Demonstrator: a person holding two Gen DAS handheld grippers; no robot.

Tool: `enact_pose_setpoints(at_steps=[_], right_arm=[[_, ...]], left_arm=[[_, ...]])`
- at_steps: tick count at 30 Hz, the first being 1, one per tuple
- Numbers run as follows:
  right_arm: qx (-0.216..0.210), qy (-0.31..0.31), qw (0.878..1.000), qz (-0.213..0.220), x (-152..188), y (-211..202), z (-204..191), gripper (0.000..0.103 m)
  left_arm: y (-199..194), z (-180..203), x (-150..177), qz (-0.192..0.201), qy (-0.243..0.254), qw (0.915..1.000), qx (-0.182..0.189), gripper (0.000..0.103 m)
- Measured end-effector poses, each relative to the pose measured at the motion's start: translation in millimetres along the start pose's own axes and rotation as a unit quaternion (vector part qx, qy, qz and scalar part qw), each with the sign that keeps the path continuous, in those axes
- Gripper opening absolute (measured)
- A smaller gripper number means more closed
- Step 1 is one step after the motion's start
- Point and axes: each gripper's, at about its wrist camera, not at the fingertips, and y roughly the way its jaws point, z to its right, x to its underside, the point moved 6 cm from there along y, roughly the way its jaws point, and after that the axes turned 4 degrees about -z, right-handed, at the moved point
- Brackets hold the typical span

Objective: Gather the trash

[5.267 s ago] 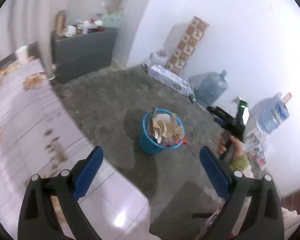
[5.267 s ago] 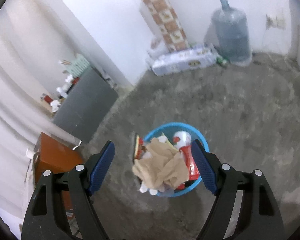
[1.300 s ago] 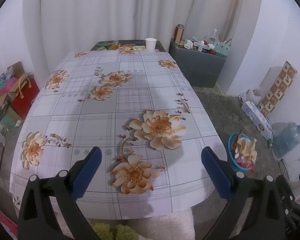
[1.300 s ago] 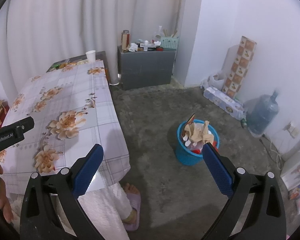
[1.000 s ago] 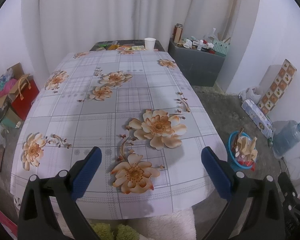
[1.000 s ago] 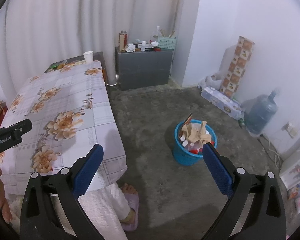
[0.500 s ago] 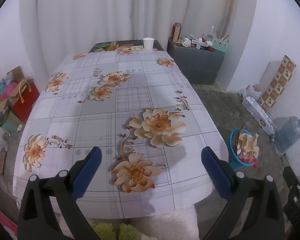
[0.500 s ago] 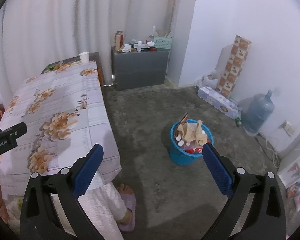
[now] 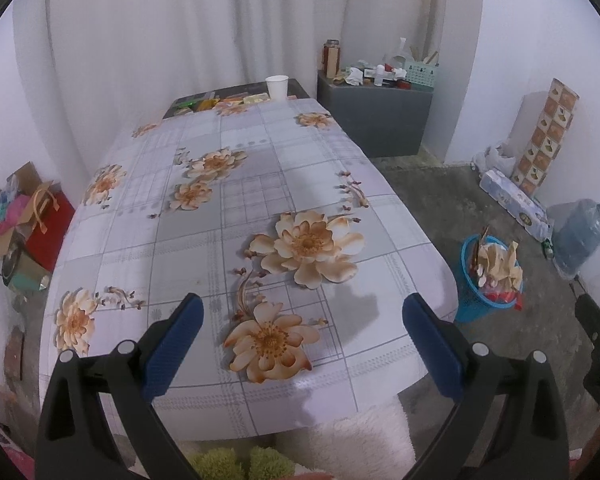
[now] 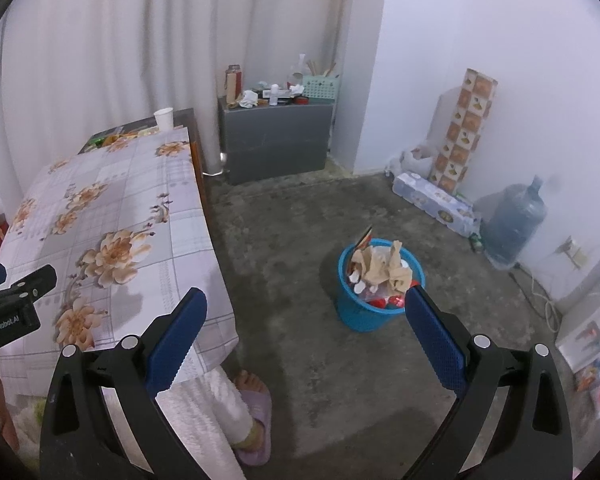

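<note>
A blue trash bin [image 10: 374, 310] stuffed with crumpled brown paper [image 10: 382, 266] and red wrappers stands on the concrete floor to the right of the table; it also shows in the left wrist view [image 9: 476, 300]. My left gripper [image 9: 302, 340] is open and empty above the near end of the flower-print tablecloth [image 9: 236, 216]. My right gripper [image 10: 306, 334] is open and empty, held high over the floor, with the bin just beyond its right finger. The left gripper's body [image 10: 12, 312] shows at the left edge of the right wrist view.
A white paper cup [image 9: 277, 87] and some packets sit at the table's far end. A grey cabinet [image 10: 276, 140] with clutter stands by the curtain. A water jug [image 10: 514, 220], a tiled box [image 10: 466, 128] and a wrapped pack line the right wall. Bags [image 9: 24, 216] lie on the left.
Over five seconds both grippers pulled up and back from right above the bin to a wide view of table and room. In the last second the views barely shift.
</note>
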Motion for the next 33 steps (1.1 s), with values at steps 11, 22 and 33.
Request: enact_pose_setpoints(at_steps=[11, 22, 33], right_arm=[[0.000, 0.000, 1.000, -0.002, 0, 1, 0, 0.095], [-0.001, 0.000, 1.000, -0.002, 0, 2, -3, 0.095], [0.000, -0.001, 1.000, -0.002, 0, 2, -3, 0.095]], left_arm=[[0, -7, 1, -0.003, -0.005, 1.0000, -0.002, 0.098], [1, -8, 3, -0.008, -0.005, 1.0000, -0.001, 0.098], [2, -7, 1, -0.008, -0.005, 1.0000, -0.001, 0.098]])
